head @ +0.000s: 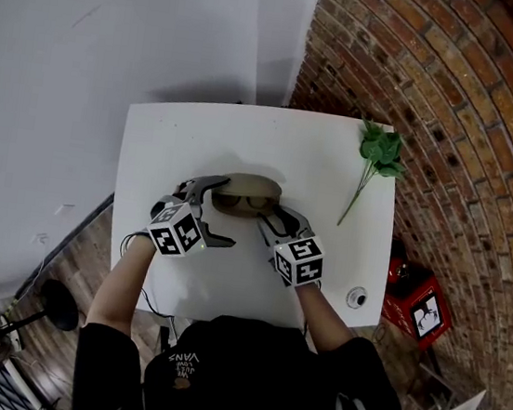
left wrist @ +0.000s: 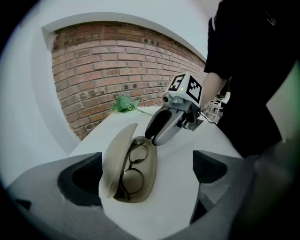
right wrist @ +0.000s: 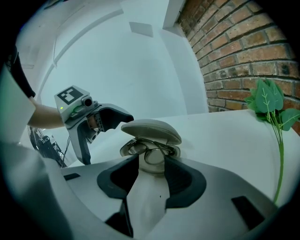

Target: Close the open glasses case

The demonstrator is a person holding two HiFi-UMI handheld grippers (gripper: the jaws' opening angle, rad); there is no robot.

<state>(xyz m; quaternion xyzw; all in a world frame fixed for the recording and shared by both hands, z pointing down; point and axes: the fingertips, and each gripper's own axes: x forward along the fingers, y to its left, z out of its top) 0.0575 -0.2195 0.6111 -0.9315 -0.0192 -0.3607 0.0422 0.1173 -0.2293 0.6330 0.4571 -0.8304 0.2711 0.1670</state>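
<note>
While your right hand-held gripper [right wrist: 149, 160] pinches one end of the open glasses case [head: 247, 189] on the desk [head: 200, 136] and your left hand-held gripper [left wrist: 147, 171] gapes empty beside it, a careless push on the lid [left wrist: 115, 159] could skid the case or trap the glasses [left wrist: 136, 157].

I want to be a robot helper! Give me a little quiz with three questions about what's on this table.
1. True or false: the lid of the glasses case is shut.
2. What lies on the table on the side by the brick wall? A) a green leafy sprig B) a banana C) a book
3. Fill in the gap: the jaws of the left gripper stand wide ____, with nothing pinched between them.

Key
1. False. The lid stands up, and the glasses show inside.
2. A
3. apart
</note>
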